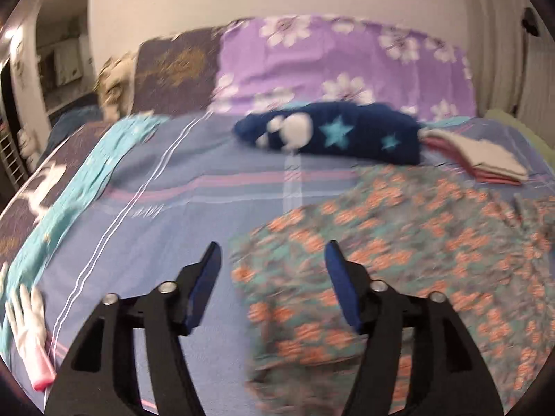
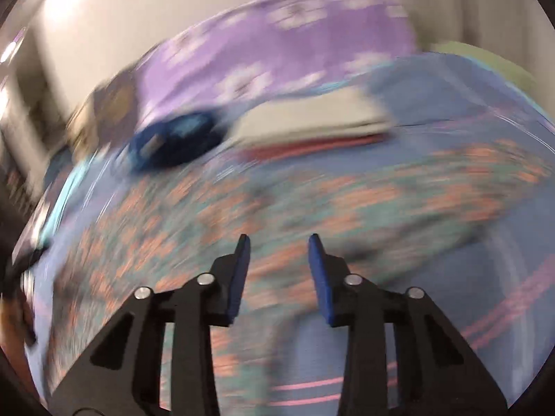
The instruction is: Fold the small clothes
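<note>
Purple flowered pillow [image 1: 343,66] at bed head; white rubber glove [image 1: 29,332] on striped sheet [image 1: 180,187].

Pretty much all cloth here. The bed sheet [image 1: 215,187] looks like smooth woven cotton, matt, striped. The floral garment [image 1: 409,242] is thin, soft printed fabric. The navy star piece [image 1: 347,131] looks fleecy and fuzzy. The glove [image 1: 29,332] at the sheet's left edge looks like smooth rubber. The left gripper [image 1: 272,260] is matt black plastic with shiny metal bolts and blue rubbery pads [image 1: 204,291]; the right gripper [image 2: 279,244] looks the same.
</note>
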`<move>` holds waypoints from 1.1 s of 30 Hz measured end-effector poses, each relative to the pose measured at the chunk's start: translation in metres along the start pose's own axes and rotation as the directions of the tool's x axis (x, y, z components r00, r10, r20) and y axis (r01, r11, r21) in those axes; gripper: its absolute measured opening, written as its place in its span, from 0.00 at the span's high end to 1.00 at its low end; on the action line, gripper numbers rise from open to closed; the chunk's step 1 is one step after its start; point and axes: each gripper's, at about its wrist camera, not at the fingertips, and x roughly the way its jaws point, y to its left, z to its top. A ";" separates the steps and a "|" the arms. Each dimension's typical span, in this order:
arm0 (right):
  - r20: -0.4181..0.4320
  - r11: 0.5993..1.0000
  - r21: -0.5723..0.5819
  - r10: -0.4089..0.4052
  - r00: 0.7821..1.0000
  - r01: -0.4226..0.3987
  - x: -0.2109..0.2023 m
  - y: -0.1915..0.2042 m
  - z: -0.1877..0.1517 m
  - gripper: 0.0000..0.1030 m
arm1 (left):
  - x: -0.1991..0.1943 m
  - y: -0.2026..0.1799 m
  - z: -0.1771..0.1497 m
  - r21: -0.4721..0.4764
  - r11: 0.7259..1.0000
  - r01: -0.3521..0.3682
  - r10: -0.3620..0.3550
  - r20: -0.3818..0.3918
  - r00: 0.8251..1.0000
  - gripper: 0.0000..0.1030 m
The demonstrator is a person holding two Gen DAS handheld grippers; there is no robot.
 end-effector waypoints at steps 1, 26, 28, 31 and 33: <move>0.015 0.995 0.104 -0.007 1.000 0.006 -0.007 -0.032 0.009 0.82 | -0.002 -0.010 0.002 0.016 1.000 0.026 -0.026 0.003 1.000 0.37; 0.119 0.760 0.650 -0.109 0.987 0.005 0.016 -0.263 0.053 0.97 | 0.084 -0.087 -0.037 0.067 0.982 0.179 -0.158 -0.241 0.958 0.19; 0.148 0.762 0.645 -0.045 0.988 -0.062 0.018 -0.246 0.056 0.97 | 0.085 -0.084 -0.037 0.057 0.981 0.188 -0.169 -0.240 0.956 0.18; 0.187 0.813 0.554 0.091 0.978 -0.181 0.024 -0.190 0.070 0.97 | 0.084 -0.085 -0.038 0.062 0.981 0.184 -0.165 -0.238 0.957 0.18; 0.193 0.841 0.467 0.206 0.959 -0.274 0.026 -0.140 0.078 0.97 | 0.084 -0.085 -0.038 0.064 0.981 0.182 -0.163 -0.236 0.958 0.18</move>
